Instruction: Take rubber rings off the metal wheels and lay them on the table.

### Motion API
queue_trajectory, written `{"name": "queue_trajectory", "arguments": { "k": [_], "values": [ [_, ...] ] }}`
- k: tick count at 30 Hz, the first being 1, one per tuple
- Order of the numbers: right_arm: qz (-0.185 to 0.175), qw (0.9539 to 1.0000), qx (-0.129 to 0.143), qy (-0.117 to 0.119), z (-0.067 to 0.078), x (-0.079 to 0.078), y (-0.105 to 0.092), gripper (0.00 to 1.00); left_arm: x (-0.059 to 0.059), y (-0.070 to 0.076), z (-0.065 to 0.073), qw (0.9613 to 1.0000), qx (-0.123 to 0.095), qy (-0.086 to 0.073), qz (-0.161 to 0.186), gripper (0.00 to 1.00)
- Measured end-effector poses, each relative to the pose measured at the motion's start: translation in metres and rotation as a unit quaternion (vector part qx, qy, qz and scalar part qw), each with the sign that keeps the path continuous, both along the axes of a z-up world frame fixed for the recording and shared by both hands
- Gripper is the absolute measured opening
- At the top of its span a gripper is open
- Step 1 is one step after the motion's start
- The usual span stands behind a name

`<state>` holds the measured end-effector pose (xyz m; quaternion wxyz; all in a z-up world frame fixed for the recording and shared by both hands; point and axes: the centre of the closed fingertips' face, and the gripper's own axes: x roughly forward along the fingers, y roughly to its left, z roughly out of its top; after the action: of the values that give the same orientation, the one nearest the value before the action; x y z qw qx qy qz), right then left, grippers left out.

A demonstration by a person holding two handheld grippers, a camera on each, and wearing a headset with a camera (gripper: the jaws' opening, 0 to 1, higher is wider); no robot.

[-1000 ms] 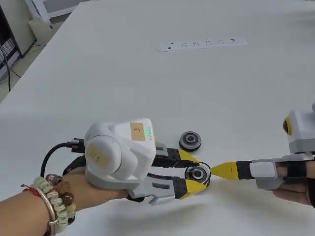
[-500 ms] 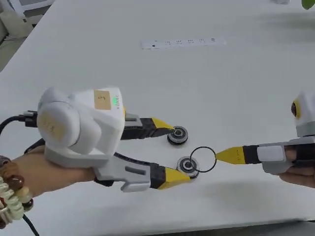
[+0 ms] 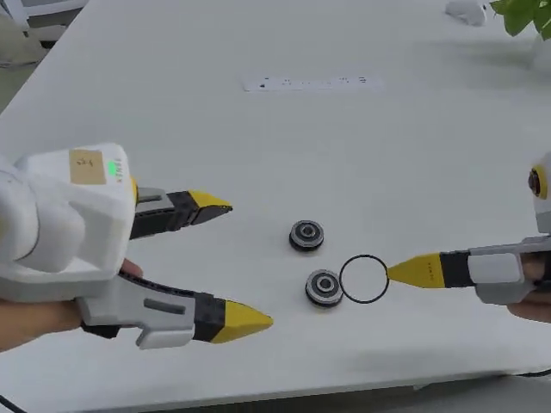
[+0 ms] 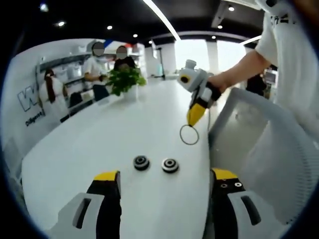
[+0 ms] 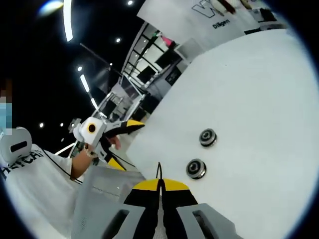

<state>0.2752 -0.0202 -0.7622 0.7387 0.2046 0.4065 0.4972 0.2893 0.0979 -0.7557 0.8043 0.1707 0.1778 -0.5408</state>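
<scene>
Two small metal wheels lie on the white table (image 3: 172, 129), one farther (image 3: 306, 235) and one nearer (image 3: 324, 287). Just right of the nearer wheel a thin black rubber ring (image 3: 363, 279) is pinched at its edge by my right gripper (image 3: 393, 274), which is shut. In the left gripper view the ring (image 4: 189, 134) hangs from the right gripper (image 4: 193, 121) above the table, beyond the wheels (image 4: 141, 162) (image 4: 170, 165). My left gripper (image 3: 239, 263) stands wide open, well left of both wheels, holding nothing. The right gripper view has both wheels (image 5: 208, 136) (image 5: 196, 168) ahead of its shut jaws.
A white power strip (image 3: 312, 83) lies at the back of the table. Green plant leaves (image 3: 521, 13) reach in at the top right corner. The table's near edge (image 3: 344, 385) runs just below the grippers. A white chair (image 4: 269, 149) stands beside the table.
The left gripper let go of the nearer wheel, opened wide and drew back to the left. The right gripper pulled the ring off that wheel and holds it to the right.
</scene>
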Motion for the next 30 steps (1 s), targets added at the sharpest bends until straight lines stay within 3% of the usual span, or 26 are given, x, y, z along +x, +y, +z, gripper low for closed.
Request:
{"name": "queue_trajectory", "arguments": {
  "k": [7,17,23,30],
  "values": [
    [0.018,0.9997,-0.013,-0.001,0.009,-0.012,0.007,0.00,-0.015,0.033,-0.002,0.9991,-0.003,0.008,0.041,0.81],
    [0.031,0.9993,-0.016,-0.013,0.016,-0.014,0.028,0.00,-0.031,0.071,-0.008,0.9960,-0.005,0.020,0.087,0.85],
    [0.050,0.9985,-0.015,-0.018,0.016,-0.012,0.050,0.00,-0.032,0.093,-0.007,0.9936,-0.014,0.017,0.111,0.85],
    [0.062,0.9977,-0.013,-0.024,0.012,-0.002,0.073,0.00,-0.027,0.107,-0.008,0.9913,-0.019,0.014,0.129,0.85]
  ]
}}
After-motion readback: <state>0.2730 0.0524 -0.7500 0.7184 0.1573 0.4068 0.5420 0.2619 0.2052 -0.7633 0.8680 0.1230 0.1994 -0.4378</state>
